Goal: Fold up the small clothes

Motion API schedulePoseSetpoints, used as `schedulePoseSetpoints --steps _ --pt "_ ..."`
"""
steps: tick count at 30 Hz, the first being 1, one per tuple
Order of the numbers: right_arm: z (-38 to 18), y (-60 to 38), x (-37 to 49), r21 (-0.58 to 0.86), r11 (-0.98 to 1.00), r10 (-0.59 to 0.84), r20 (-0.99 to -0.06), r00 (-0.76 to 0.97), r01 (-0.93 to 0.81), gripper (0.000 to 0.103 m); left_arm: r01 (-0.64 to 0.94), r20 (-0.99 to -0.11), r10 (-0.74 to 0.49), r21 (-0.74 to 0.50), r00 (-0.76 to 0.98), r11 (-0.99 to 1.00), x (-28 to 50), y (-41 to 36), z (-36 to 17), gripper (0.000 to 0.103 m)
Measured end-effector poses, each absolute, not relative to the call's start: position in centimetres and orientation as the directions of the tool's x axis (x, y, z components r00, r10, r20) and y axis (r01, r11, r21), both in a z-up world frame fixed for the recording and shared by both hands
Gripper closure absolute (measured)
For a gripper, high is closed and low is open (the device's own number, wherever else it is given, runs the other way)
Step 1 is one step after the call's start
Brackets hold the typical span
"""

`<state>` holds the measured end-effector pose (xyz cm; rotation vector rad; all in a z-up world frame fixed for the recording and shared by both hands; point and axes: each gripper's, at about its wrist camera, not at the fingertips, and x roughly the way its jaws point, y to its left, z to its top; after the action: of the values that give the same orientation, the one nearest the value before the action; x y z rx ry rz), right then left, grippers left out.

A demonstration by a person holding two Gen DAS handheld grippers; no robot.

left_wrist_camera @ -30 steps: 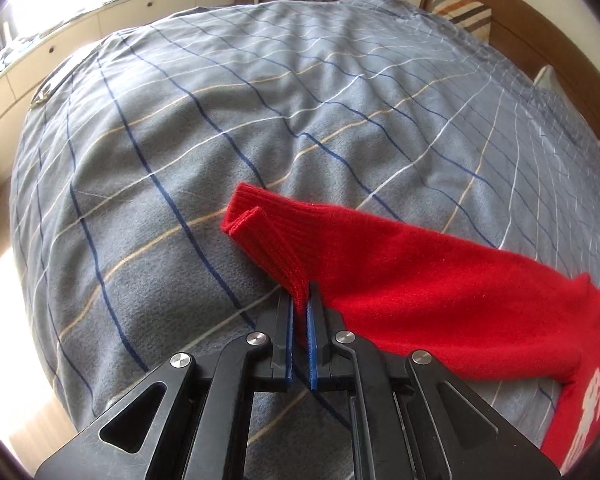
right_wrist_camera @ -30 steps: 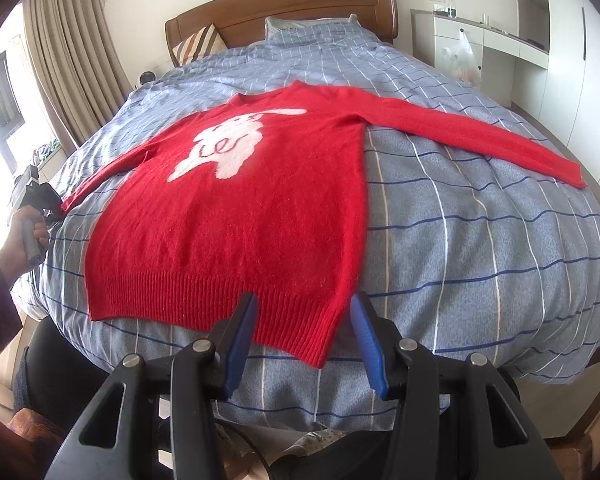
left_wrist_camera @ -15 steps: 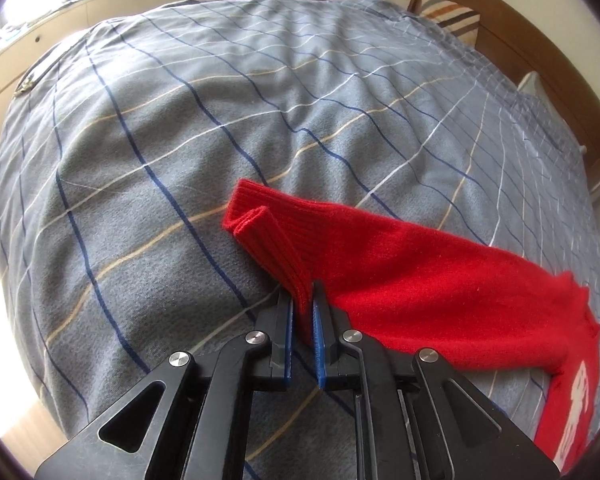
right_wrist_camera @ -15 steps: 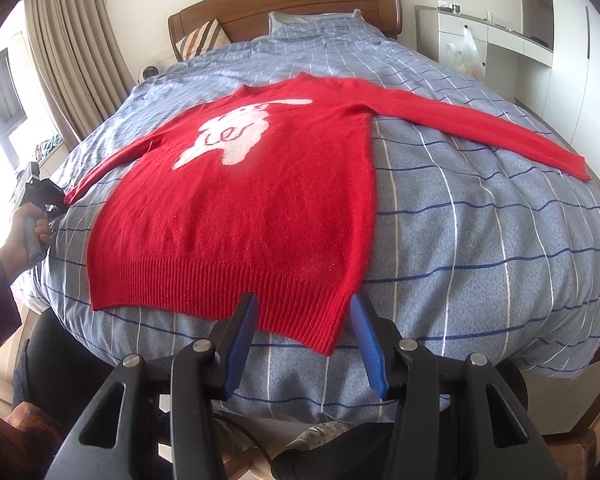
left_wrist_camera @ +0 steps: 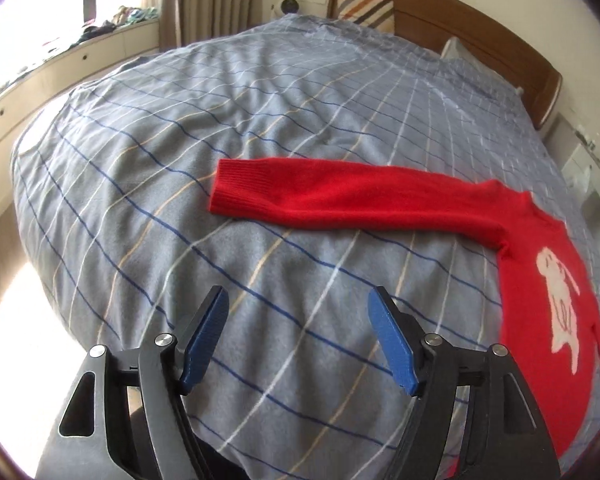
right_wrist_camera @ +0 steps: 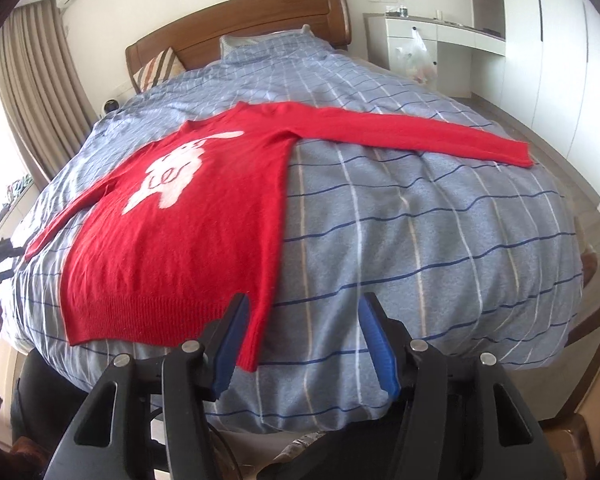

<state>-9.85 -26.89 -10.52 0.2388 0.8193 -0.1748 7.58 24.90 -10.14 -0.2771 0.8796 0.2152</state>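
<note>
On checked duvet (right_wrist_camera: 420,216), ribbed red knit sweater (right_wrist_camera: 204,216)

Bed (right_wrist_camera: 440,240): blue-grey checked cover. Wooden headboard (right_wrist_camera: 260,12), striped pillow (right_wrist_camera: 158,70) against it. Curtains (right_wrist_camera: 36,80) left. White cabinets (right_wrist_camera: 540,40) right.

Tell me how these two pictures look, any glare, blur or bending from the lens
Left wrist view: window light blows out the left edge, the bed bulges like a dome, and the red sweater sleeve is sharp. Right wrist view: the same fisheye bulge, dark corners, slight softness on the sweater's white animal print, even daylight, no strong glare.
</note>
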Motion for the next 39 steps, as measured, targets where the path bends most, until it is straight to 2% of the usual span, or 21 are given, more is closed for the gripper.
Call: schedulePoseSetpoints --steps 5,9,12,16,23,30,35,39 --pt "-9.4 -29.0 -10.3 0.194 0.932 -0.072 -0.728 0.681 0.306 0.046 -0.152 -0.791 -0.034 -0.160 0.611 0.975 5.3 19.9 -10.4 0.027" --pt "-8.2 -29.6 -11.0 0.236 0.922 -0.051 -0.712 0.701 0.306 0.046 -0.112 -0.783 -0.094 -0.205 0.615 0.972 4.5 17.9 -9.7 0.027" --pt "-6.6 -29.8 -10.8 0.216 0.928 -0.069 -0.699 0.711 0.303 0.045 -0.094 -0.767 -0.123 -0.233 0.630 0.968 4.4 17.0 -8.5 0.027" --pt "-4.9 -29.6 -9.3 0.188 0.941 -0.086 -0.673 0.735 0.282 0.038 -0.065 -0.739 -0.128 -0.226 0.662 0.972 4.3 15.5 -7.5 0.020" --pt "-5.7 -29.5 -3.8 0.204 0.949 -0.055 -0.645 0.762 0.242 0.038 0.012 -0.724 -0.141 -0.180 0.675 0.984 8.1 11.5 -6.1 0.020" --pt "-4.8 -30.3 2.5 0.176 0.962 -0.036 -0.676 0.736 0.209 0.038 0.079 -0.706 -0.143 -0.123 0.694 0.989 12.8 8.2 -2.3 0.020" --pt "-1.9 -29.4 0.2 0.149 0.967 -0.077 -0.603 0.794 0.207 0.037 0.119 -0.642 -0.213 -0.186 0.736 0.975 9.4 7.6 -2.5 0.012" --pt "-2.6 -27.0 -4.7 0.096 0.973 -0.119 -0.579 0.807 0.212 0.035 0.113 -0.667 -0.222 -0.203 0.711 0.973 5.2 7.8 -4.9 0.012"
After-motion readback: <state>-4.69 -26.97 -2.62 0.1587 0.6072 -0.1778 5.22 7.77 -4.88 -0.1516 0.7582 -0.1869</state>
